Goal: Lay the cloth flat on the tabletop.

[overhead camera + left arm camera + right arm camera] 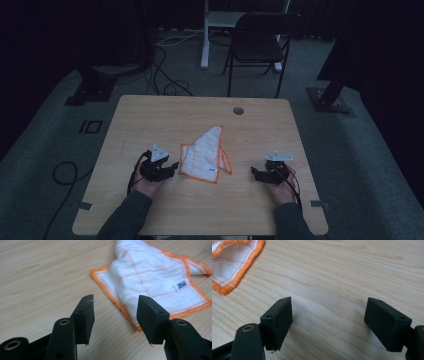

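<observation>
The cloth (pixel 205 155), white with orange edging and partly folded, lay near the middle of the worktop (pixel 150 115), between the two hands and closer to the left one.

The left gripper (pixel 172 166) was held low over the worktop just beside the cloth's left edge, pointing toward it. The person's left hand (pixel 147 185) gripped it from behind, with the forearm entering from the bottom edge of the high view. In the left gripper view, its jaws stood wide apart with nothing between them; the cloth's (pixel 155 280) orange hem lay just beyond the tips.

The right gripper (pixel 255 173) sat to the right of the cloth, apart from it, pointing left toward it, held by the right hand (pixel 282 190). In the right gripper view, its jaws were spread wide over bare wood and held nothing; a corner of the cloth (pixel 232 262) showed at upper left.
</observation>
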Motion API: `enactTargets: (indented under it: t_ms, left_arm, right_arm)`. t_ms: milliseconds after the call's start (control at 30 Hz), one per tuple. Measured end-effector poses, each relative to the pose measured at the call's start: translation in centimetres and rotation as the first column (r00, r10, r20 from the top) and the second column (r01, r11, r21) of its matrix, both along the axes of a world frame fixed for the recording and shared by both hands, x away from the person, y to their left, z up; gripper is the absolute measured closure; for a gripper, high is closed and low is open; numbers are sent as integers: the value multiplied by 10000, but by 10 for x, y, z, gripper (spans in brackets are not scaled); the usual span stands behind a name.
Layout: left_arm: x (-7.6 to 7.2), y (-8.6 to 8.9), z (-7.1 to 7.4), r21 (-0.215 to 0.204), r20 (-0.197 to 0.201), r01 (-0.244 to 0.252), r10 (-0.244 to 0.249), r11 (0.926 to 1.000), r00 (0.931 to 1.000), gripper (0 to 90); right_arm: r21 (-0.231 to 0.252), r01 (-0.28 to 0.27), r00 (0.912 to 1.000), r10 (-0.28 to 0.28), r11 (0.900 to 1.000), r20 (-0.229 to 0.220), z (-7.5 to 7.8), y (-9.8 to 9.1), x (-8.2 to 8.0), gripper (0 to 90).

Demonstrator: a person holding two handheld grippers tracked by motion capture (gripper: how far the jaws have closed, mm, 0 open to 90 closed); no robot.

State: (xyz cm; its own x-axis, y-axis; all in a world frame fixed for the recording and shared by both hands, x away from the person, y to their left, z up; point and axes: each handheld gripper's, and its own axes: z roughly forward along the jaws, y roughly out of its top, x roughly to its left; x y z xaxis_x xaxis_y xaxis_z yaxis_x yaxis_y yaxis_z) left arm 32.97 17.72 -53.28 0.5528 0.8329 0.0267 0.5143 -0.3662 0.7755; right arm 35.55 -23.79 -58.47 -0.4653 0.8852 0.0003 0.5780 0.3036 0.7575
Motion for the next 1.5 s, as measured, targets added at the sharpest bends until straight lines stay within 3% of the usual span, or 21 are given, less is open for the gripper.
enactTargets:
  t_ms: [367,867,1233,1500]
  left_arm:
    - [6,-38,-2,-156,-161,923,-925,9956,9956,541]
    - [7,-68,-13,-205,-392,1585,-1592,9871,9865,558]
    - [3,-92,-29,-267,-658,2034,-2047,9787,9766,549]
    - [1,-107,-32,-144,-780,2462,-2466,9691,9660,551]
  right_arm:
    - [-1,11,10000,-11,10000,-5,0,0,0,221]
    - [0,41,10000,-41,10000,1,0,0,-1,221]
    - [-3,62,10000,-62,10000,-8,0,0,-1,221]
    - [-5,72,10000,-72,10000,-10,0,0,-1,221]
